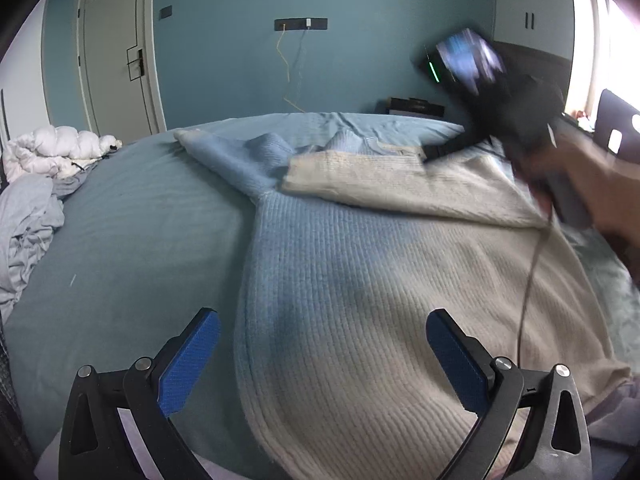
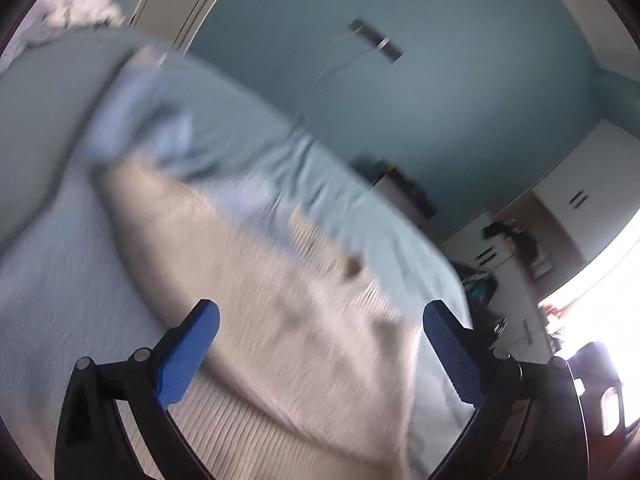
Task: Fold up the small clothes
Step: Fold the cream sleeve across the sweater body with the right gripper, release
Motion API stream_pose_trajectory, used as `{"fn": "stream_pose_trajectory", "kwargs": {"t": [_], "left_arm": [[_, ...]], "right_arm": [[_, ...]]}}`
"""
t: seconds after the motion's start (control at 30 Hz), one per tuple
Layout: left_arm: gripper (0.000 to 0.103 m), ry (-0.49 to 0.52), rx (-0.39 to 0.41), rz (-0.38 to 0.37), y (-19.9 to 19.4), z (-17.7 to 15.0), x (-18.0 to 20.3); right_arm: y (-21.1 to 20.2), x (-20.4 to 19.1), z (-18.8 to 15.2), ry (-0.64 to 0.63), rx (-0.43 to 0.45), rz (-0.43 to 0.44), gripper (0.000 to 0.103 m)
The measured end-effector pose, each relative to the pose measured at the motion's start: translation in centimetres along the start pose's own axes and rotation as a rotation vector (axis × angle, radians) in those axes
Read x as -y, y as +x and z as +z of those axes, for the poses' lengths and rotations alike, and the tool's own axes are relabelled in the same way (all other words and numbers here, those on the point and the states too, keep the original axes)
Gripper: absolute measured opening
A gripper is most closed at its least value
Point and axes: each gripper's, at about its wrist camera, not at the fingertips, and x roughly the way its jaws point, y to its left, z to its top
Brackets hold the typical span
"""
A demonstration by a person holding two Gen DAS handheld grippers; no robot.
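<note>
- A knitted sweater [image 1: 360, 280] lies spread on the bed [image 1: 120, 240]. It is pale blue up top and cream lower down.
- One cream sleeve [image 1: 400, 184] is folded across the body of the sweater. The other sleeve [image 1: 224, 152], a blue one, lies out to the side on the bed.
- The left gripper [image 1: 322, 360] hangs over the bottom edge of the sweater. Its jaws are spread wide, and the blue pads [image 1: 192, 364] touch nothing.
- The right gripper [image 2: 320, 356] is over the cream part of the sweater. Its jaws are spread wide too, with nothing pinched between them. Its own view is very blurry.
- From the left gripper's view, a hand [image 1: 588, 188] holds the right gripper near the folded sleeve, all blurred.
- A white puffy jacket [image 1: 56, 148] and a crumpled grey cloth [image 1: 28, 236] sit at the far side of the bed.
- Behind the bed are a blue wall [image 1: 320, 60] and a pale door [image 1: 116, 52].
</note>
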Motion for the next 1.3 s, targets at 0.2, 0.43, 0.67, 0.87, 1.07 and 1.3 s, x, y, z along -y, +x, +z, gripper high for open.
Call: {"fn": "stream_pose_trajectory", "kwargs": {"t": [0.2, 0.43, 0.67, 0.87, 1.07, 1.3], "left_arm": [[0.103, 0.006, 0.008, -0.021, 0.0, 0.4, 0.4], [0.103, 0.023, -0.019, 0.000, 0.9, -0.1, 0.7], [0.103, 0.049, -0.077, 0.042, 2.5, -0.8, 1.3], [0.103, 0.078, -0.093, 0.054, 2.9, -1.0, 1.8], [0.103, 0.067, -0.085, 0.029, 2.4, -0.7, 1.5], [0.103, 0.042, -0.070, -0.007, 1.6, -0.3, 1.3]], "right_arm": [[5.4, 6.9, -16.6, 0.006, -0.221, -0.136, 0.100], [10.5, 12.3, -24.3, 0.097, -0.462, -0.106, 0.096], [9.1, 18.4, -26.5, 0.652, -0.387, 0.090, 0.039], [10.3, 20.2, -33.8, 1.339, -0.465, 0.292, 0.050], [7.1, 17.4, -27.4, 0.879, -0.485, 0.168, 0.080], [-0.1, 15.1, -21.1, 0.717, -0.332, 0.168, 0.088]]}}
